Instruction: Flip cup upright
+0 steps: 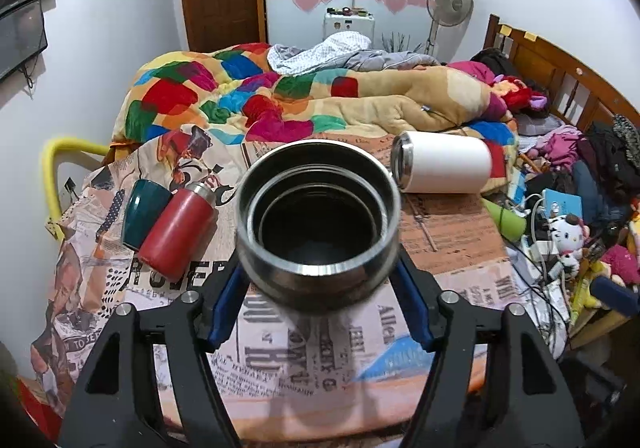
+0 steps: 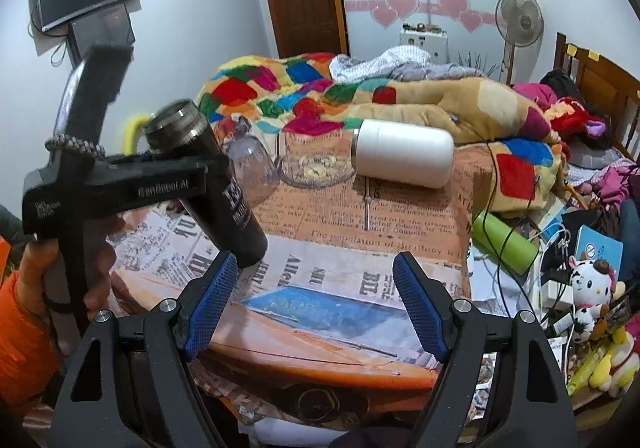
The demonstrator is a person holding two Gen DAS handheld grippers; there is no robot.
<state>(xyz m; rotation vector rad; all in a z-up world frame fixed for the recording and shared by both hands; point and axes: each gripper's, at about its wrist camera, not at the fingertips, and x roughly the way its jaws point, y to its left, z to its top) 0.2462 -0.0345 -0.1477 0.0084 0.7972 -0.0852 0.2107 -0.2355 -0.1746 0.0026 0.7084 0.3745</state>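
Partly, left tongs (image 1: 320,288) hide flask (image 1: 318,224).

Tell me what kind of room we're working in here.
Most likely a lived-in bedroom: a bed with a patchwork quilt and wooden headboard, a standing fan, and a newspaper-print covered table serving as the workspace.

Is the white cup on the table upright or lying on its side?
Lying on its side. The white cup rests lengthwise on the newspaper-print tablecloth, its steel mouth facing sideways toward the glass bowl.
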